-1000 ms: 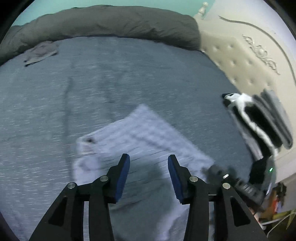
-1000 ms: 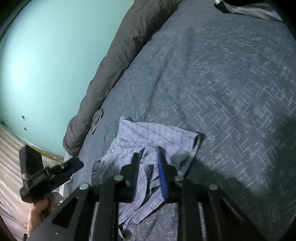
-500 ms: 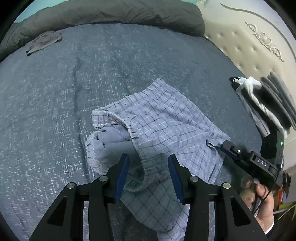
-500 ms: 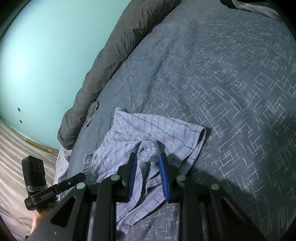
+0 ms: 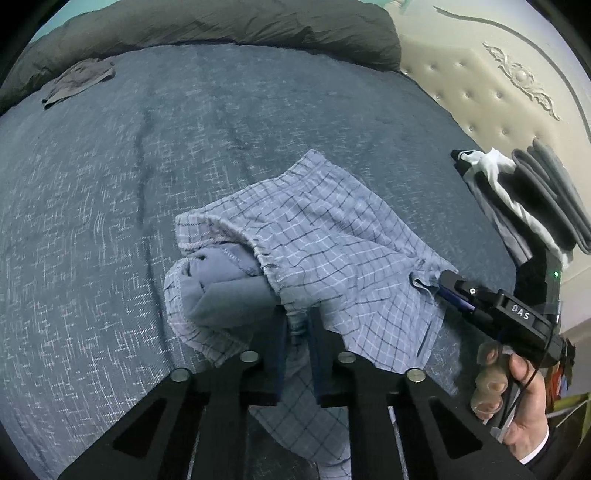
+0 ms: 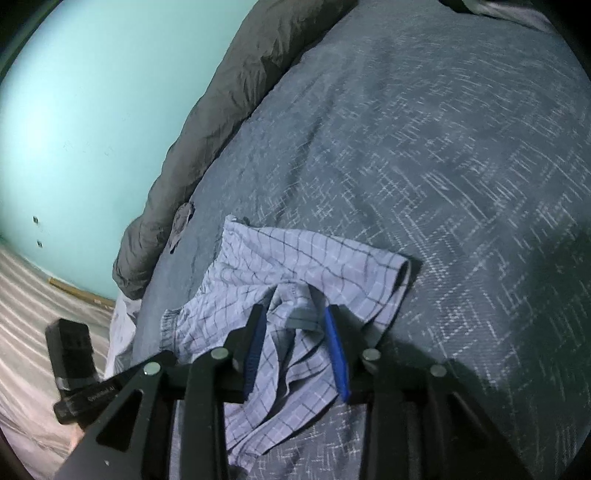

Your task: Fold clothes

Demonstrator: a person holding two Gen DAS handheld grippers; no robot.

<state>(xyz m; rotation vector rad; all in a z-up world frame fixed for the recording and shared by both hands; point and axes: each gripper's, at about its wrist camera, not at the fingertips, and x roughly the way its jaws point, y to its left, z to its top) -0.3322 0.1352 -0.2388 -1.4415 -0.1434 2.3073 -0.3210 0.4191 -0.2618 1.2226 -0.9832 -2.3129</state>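
Light blue checked shorts [image 5: 332,251] lie crumpled on the blue-grey bedspread [image 5: 129,184], with a plain blue inner part turned out on the left. My left gripper [image 5: 297,325] is shut on a fold of the shorts at their near edge. My right gripper [image 6: 295,325] is open, its blue pads either side of a bunched fold of the shorts [image 6: 295,266]. In the left wrist view the right gripper [image 5: 458,290] reaches the shorts' right edge.
A dark grey duvet [image 5: 221,26] is rolled along the far edge of the bed. A small grey garment [image 5: 77,79] lies far left. Folded dark and white clothes [image 5: 528,199] are stacked by the cream headboard [image 5: 498,81]. Turquoise wall [image 6: 92,92] beyond the bed.
My left gripper has moved down to the shorts and shut on a fold. My right gripper has opened wider around the cloth.
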